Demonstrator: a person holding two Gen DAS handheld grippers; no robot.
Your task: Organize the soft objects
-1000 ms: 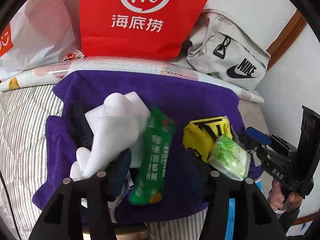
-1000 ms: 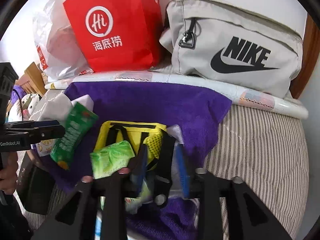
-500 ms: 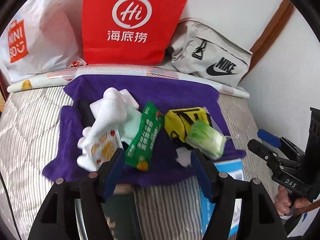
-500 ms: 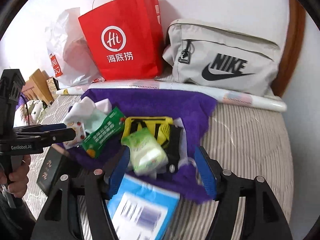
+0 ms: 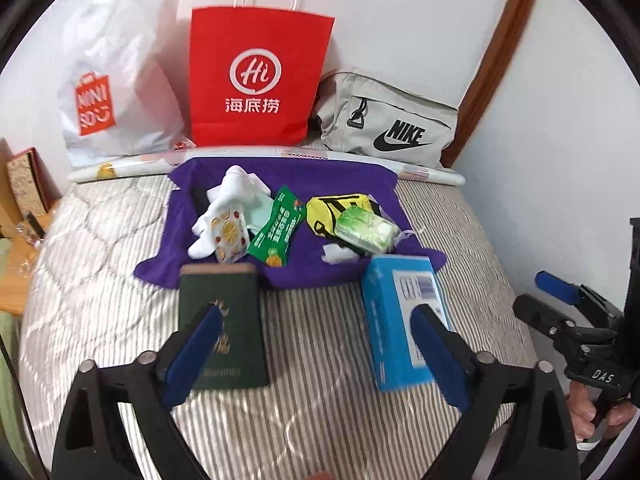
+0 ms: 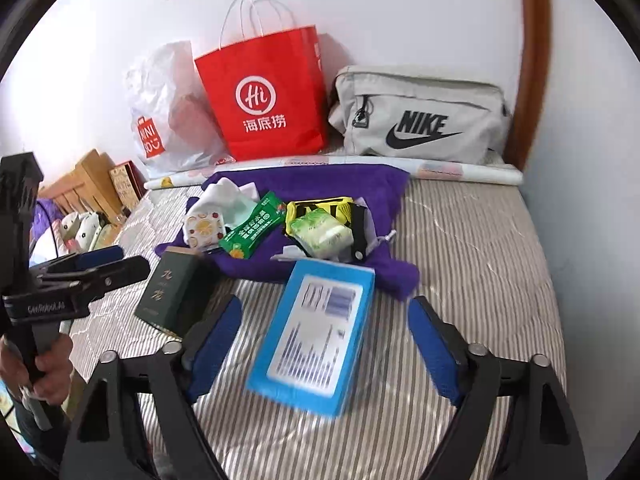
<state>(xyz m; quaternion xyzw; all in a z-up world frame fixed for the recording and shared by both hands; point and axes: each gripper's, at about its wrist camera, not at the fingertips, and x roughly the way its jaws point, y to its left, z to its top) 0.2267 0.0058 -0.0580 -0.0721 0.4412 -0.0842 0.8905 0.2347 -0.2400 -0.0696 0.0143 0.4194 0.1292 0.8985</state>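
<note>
**Soft things piled on the purple towel, both grippers let go**

The soft things lie in a heap on the purple towel (image 5: 288, 176), which is spread near the far edge of the bed (image 5: 320, 420). On the towel's left part are white socks (image 5: 236, 184) and a small fruit-print pack (image 5: 228, 232). A green packet (image 5: 276, 232) lies just beside them. On the right part is a yellow pouch (image 5: 336, 208), with a pale green tissue pack (image 5: 366, 232) resting on it.

Two boxes lie on the striped bed at the towel's near edge: a dark green box (image 5: 224, 320) and a blue box (image 5: 400, 320).

The left gripper (image 5: 316, 356) has just been opening. Its jaws stand wide with nothing between them. The right gripper (image 6: 324, 344) has just been opening too, and grips nothing; the blue box (image 6: 316, 328) lies loose on the bed below it.

Along the wall at the far edge stand a white bag (image 5: 120, 80), a red bag (image 5: 256, 80) and a grey bag (image 5: 388, 120).
</note>
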